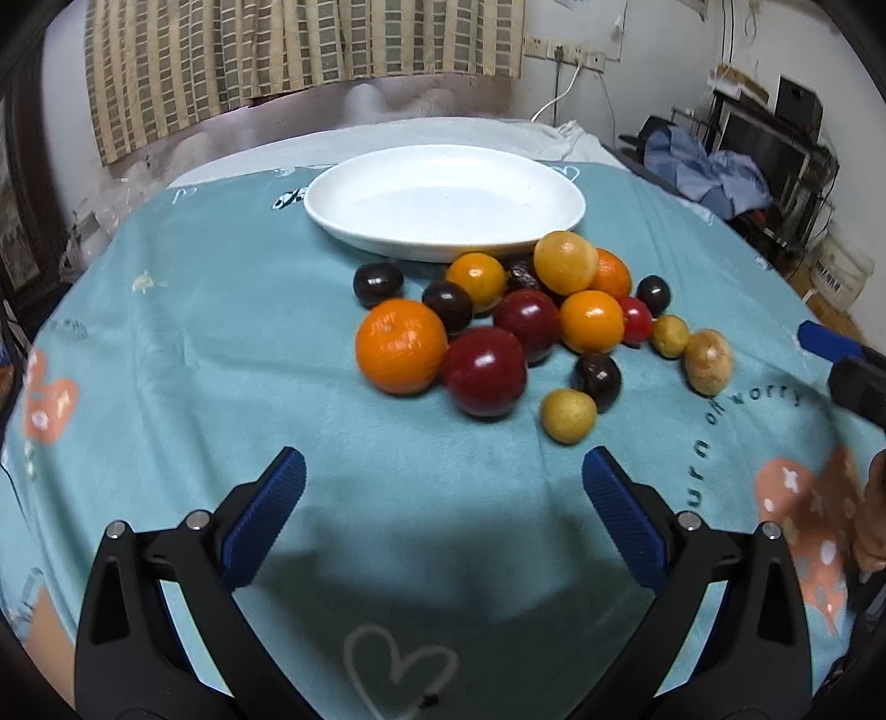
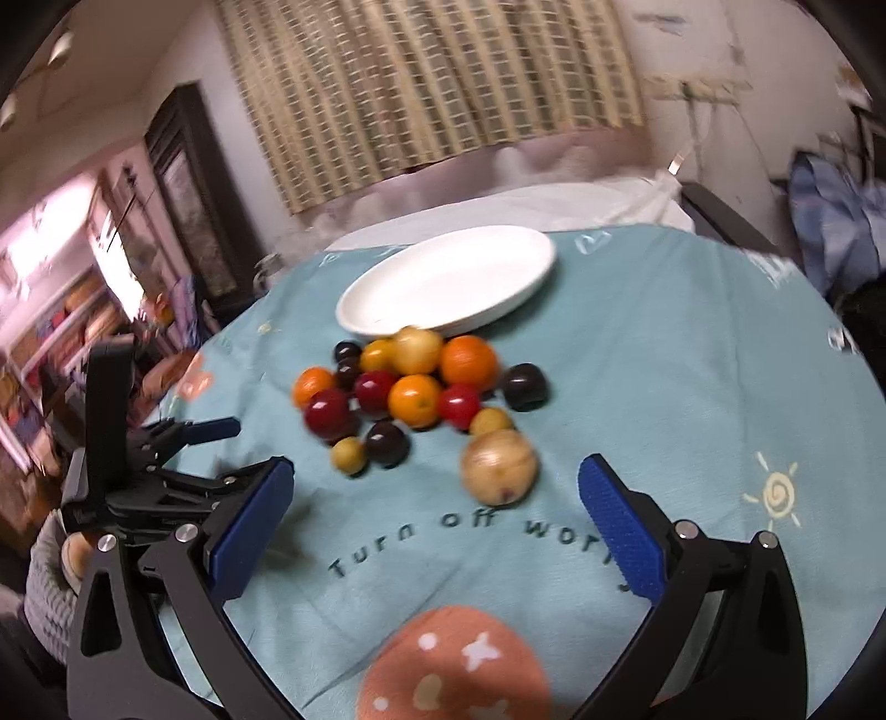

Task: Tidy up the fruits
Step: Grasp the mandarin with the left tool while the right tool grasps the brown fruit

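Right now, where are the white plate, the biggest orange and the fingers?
white plate point(image 1: 443, 199), left wrist view, bare middle.
biggest orange point(image 1: 401, 354), left wrist view, front skin.
fingers point(image 1: 266, 515), left wrist view, blue pad.

I read this as a lived-in home room. A checked curtain point(image 1: 299, 50) hangs on the back wall, a printed teal tablecloth point(image 1: 221, 343) covers the table, clothes point(image 1: 714, 177) lie heaped by a dark shelving rack point(image 1: 775, 144), wall sockets point(image 1: 565, 52) show.
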`<act>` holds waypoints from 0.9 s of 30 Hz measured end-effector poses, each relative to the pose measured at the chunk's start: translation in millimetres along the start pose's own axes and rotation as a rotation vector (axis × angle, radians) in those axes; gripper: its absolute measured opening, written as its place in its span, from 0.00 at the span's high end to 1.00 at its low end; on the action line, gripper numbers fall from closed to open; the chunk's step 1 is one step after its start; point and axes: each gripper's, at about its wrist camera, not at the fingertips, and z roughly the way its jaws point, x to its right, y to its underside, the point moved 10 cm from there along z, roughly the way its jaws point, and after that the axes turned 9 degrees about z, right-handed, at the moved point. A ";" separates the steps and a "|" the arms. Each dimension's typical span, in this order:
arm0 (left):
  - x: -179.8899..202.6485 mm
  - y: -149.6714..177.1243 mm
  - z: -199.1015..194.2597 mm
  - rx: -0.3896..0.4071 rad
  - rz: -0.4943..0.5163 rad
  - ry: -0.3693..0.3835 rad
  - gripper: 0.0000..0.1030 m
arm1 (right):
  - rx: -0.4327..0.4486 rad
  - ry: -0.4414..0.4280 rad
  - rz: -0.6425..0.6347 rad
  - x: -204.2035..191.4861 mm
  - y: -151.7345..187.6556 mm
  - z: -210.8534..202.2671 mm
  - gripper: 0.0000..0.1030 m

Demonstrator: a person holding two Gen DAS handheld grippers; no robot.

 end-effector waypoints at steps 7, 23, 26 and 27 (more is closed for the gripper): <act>-36.5 -25.7 13.6 -0.035 -0.037 -0.070 0.02 | -0.003 -0.100 0.227 30.5 -5.5 -2.2 0.01; -109.3 -12.6 13.2 -0.025 -0.199 -0.139 0.02 | 0.010 -0.079 0.244 35.3 -5.8 -7.1 0.01; -101.2 -10.6 9.4 -0.025 -0.189 -0.108 0.02 | 0.008 -0.070 0.216 31.7 -5.1 -5.9 0.01; -95.3 -13.3 9.5 -0.022 -0.168 -0.110 0.02 | 0.012 -0.062 0.207 31.2 -5.3 -6.0 0.01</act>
